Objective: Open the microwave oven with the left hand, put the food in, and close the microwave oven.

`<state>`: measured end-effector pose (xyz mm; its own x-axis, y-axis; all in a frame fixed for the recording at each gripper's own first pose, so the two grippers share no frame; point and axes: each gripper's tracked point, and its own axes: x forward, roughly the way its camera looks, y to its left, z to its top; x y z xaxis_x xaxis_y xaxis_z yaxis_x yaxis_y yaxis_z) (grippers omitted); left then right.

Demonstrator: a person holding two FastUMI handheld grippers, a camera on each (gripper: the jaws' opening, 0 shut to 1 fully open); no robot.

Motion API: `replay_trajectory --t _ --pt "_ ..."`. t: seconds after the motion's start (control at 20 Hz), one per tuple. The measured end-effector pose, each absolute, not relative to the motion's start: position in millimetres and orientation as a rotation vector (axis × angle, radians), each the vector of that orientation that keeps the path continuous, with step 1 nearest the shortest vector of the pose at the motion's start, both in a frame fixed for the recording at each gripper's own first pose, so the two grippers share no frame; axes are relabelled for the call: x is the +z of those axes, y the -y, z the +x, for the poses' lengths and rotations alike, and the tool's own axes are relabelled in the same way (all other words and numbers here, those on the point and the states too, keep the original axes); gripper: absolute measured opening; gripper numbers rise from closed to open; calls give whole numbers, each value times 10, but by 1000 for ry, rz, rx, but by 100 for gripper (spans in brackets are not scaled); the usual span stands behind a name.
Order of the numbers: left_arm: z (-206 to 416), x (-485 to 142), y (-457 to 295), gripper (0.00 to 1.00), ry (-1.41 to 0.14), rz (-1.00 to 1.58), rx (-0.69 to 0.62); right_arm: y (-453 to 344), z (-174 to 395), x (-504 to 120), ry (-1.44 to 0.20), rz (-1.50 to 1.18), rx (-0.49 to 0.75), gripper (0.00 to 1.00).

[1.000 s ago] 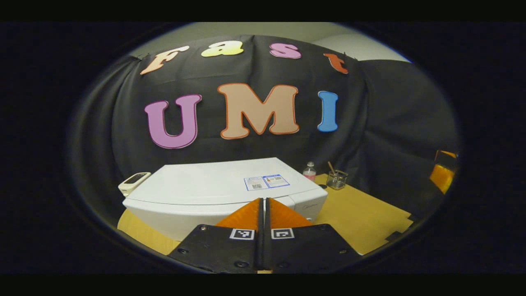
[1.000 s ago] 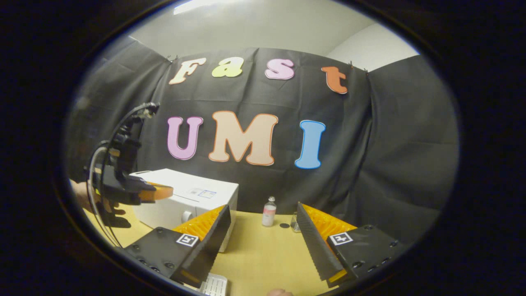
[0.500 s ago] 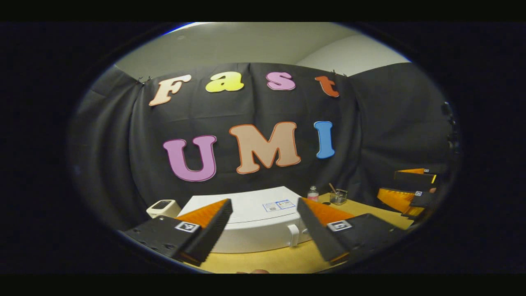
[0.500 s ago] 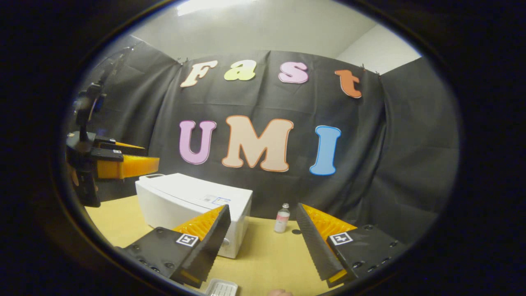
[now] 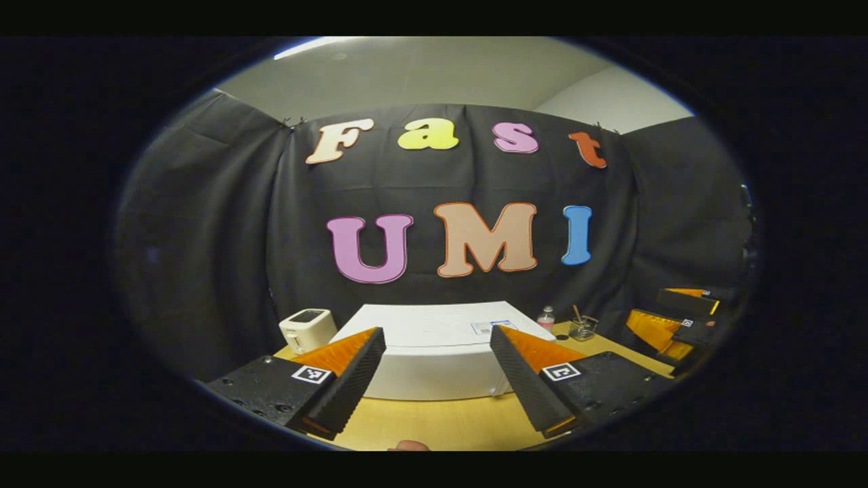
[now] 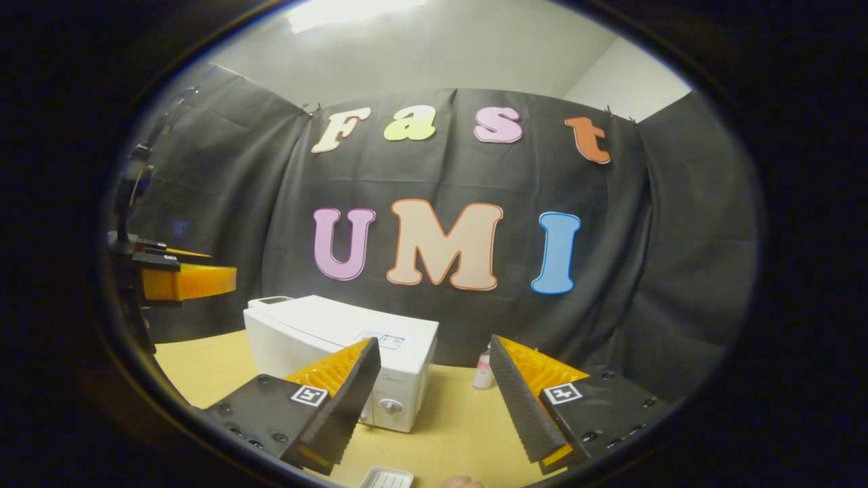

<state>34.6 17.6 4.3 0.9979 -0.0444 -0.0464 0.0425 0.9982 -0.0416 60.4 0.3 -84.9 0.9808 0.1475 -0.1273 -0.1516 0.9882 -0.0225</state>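
Bottle [image 5: 545,318], glass jar [image 5: 582,329], white device [image 5: 307,329].

dim booth, lit from a ceiling light [image 6: 352,12] glaring at the top edge; microwave [image 6: 339,335] top bright, soft shadows, fisheye bending and darkening the edges.

Place: a recording booth, probably set up in an office room.
Walls: black cloth [image 6: 224,203] is hung on plain pale walls [image 6: 434,54].
Furnishing: a microwave [image 6: 325,332] is set on a wooden table [image 6: 447,427].
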Motion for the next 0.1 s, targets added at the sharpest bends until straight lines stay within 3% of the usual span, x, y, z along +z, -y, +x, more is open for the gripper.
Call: replay_trajectory --t 0.1 --pt "300 5 -255 99 -58 -57 -26 -16 601 -850 -125 -34 152 97"
